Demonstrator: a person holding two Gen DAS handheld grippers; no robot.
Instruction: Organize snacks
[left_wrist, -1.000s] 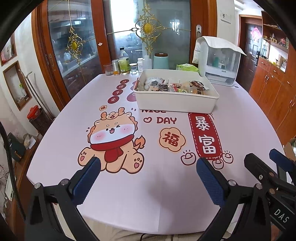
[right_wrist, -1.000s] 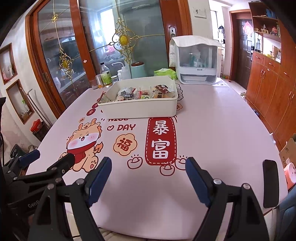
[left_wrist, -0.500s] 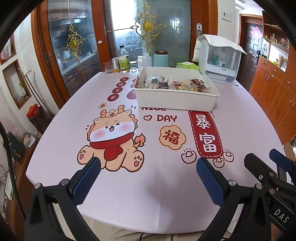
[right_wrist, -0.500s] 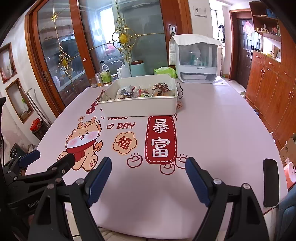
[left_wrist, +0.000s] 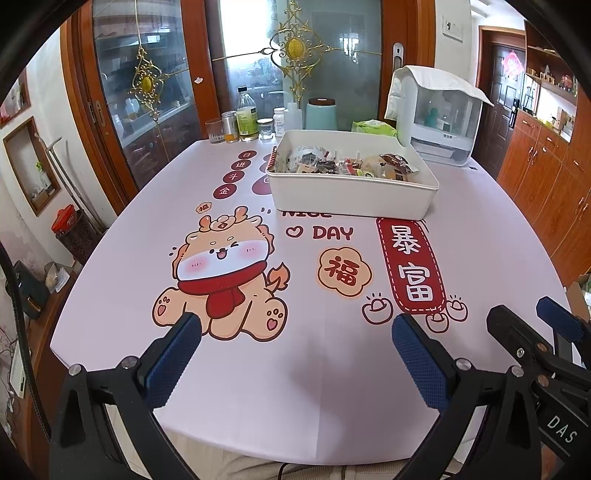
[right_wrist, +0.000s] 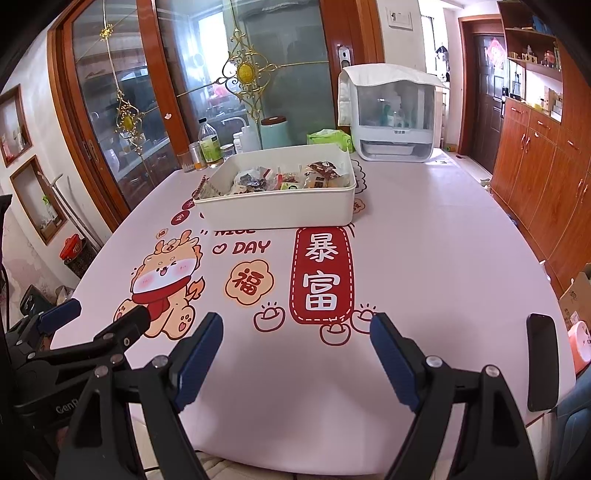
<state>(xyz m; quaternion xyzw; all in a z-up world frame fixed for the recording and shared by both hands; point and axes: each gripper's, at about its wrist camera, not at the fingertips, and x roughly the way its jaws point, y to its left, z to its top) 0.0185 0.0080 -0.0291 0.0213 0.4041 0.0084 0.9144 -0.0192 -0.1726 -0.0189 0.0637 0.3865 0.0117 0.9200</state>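
A white rectangular bin (left_wrist: 351, 197) (right_wrist: 277, 214) stands on the far half of the table, filled with several wrapped snacks (left_wrist: 347, 164) (right_wrist: 288, 179). My left gripper (left_wrist: 295, 350) hovers open over the near table edge, well short of the bin, with nothing between its blue pads. My right gripper (right_wrist: 295, 350) is open too, empty, at the near edge beside the left one. Each gripper shows in the other's view at the side.
The table (left_wrist: 314, 387) wears a pink cartoon-print cloth. Bottles and jars (left_wrist: 245, 122), a teal canister (left_wrist: 320, 112), a green pack (left_wrist: 373, 127) and a white covered appliance (left_wrist: 439, 118) line the far edge. A dark phone (right_wrist: 541, 362) lies at the near right corner. Wooden cabinets (right_wrist: 535, 173) stand right.
Both cameras have drawn back and risen slightly, so the bin sits a little farther away. The jaws have kept the same width.
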